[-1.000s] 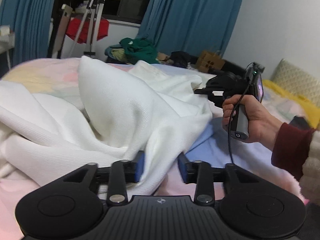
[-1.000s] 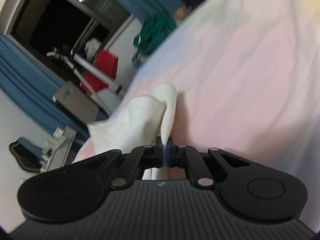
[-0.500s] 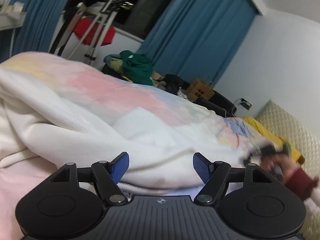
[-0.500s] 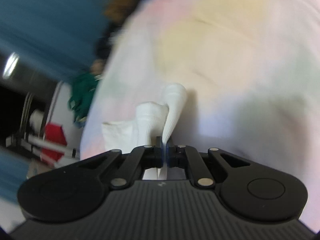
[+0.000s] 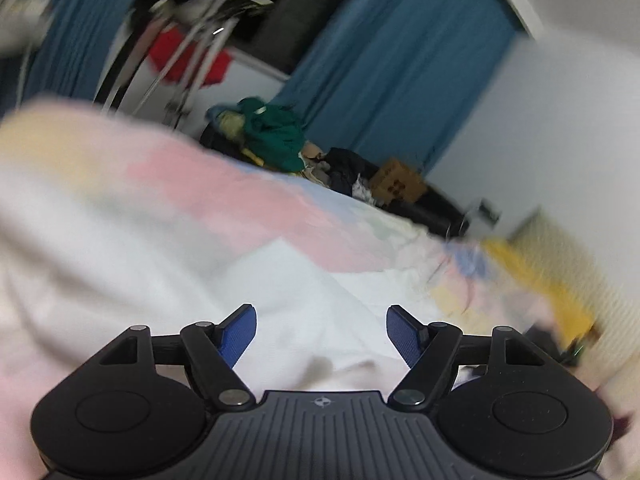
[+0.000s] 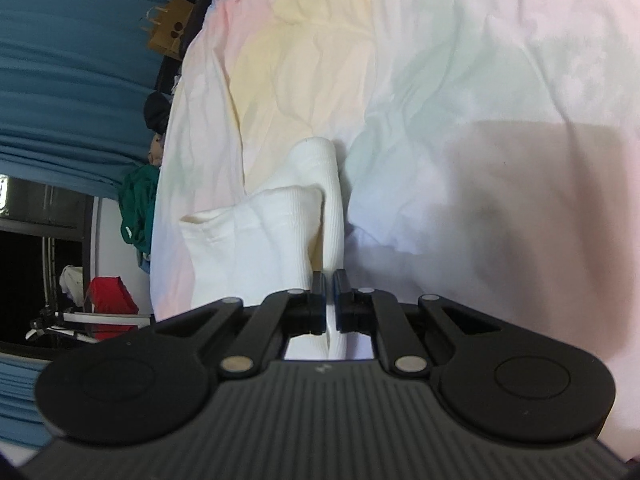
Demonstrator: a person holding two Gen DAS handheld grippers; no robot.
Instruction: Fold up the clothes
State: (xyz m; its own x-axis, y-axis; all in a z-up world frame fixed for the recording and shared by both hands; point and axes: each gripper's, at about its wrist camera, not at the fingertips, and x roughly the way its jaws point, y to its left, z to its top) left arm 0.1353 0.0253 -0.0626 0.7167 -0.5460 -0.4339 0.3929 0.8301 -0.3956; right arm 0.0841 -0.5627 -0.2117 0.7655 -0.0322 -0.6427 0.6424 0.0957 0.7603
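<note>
The right gripper (image 6: 330, 300) pinches a ribbed white garment (image 6: 280, 236), which runs straight ahead along its fingers over the pastel bed (image 6: 460, 60). The left gripper (image 5: 320, 334) is spread wide and holds nothing; white cloth lies just ahead and below its pads (that view is blurred). The left hand looks nearer the loose bulk, so it seems placed to take a second edge.

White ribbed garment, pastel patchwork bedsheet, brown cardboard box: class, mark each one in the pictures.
White ribbed garment (image 6: 304, 216): right wrist view, on the bunched fold ahead of the shut fingers.
Pastel patchwork bedsheet (image 6: 460, 60): right wrist view, on a bare wrinkled patch.
Brown cardboard box (image 5: 396, 180): left wrist view, on its front face.
</note>
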